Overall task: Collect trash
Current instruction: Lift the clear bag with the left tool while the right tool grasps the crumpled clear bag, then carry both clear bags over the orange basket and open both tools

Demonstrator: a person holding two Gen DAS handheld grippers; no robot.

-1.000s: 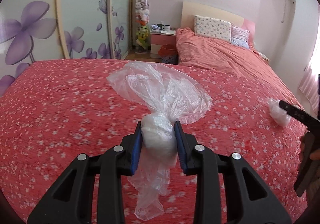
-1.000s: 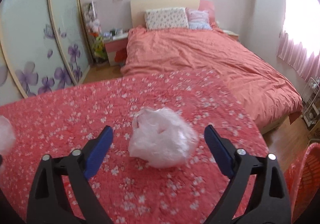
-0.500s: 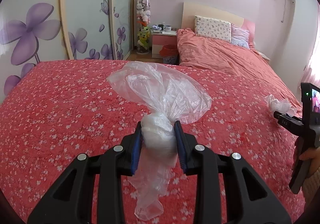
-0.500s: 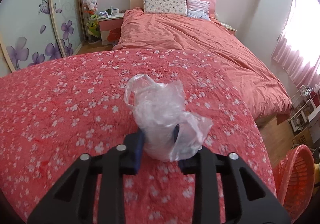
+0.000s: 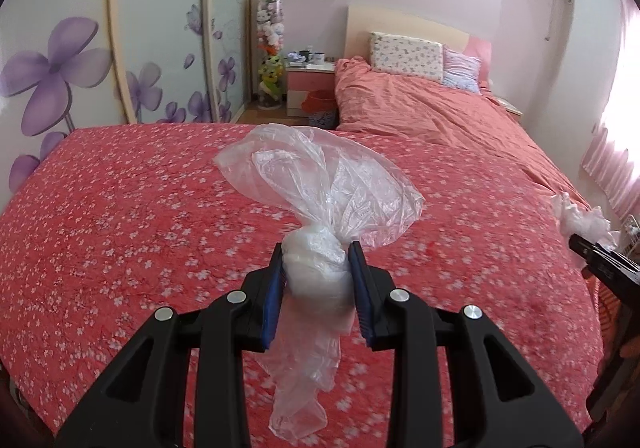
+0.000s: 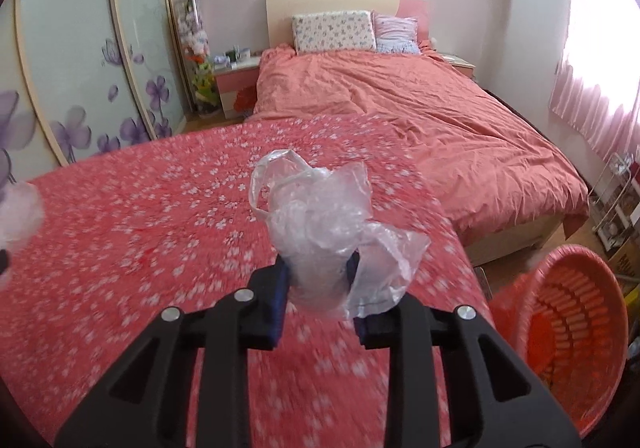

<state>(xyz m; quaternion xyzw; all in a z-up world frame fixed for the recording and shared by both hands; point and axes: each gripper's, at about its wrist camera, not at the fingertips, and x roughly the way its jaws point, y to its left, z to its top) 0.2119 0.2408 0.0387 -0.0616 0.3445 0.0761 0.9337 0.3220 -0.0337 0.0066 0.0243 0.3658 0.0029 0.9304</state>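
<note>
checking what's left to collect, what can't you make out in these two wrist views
- Inside of the orange slatted plastic basket, right wrist view: cut off by the frame edge, partly blurred; contents unreadable.
- Small items on the pink bedside table, left wrist view: too small to identify.
- Floral red bedspread under the right gripper and its crumpled clear plastic bag: motion-blurred, partly hidden.

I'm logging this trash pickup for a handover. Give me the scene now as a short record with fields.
surface: red flowered bedspread
left gripper: shut on a clear plastic bag
right gripper: shut on a crumpled plastic bag
bin: red slatted basket, on the floor to the right of the bedspread in the right wrist view
bags in basket: none visible
</note>
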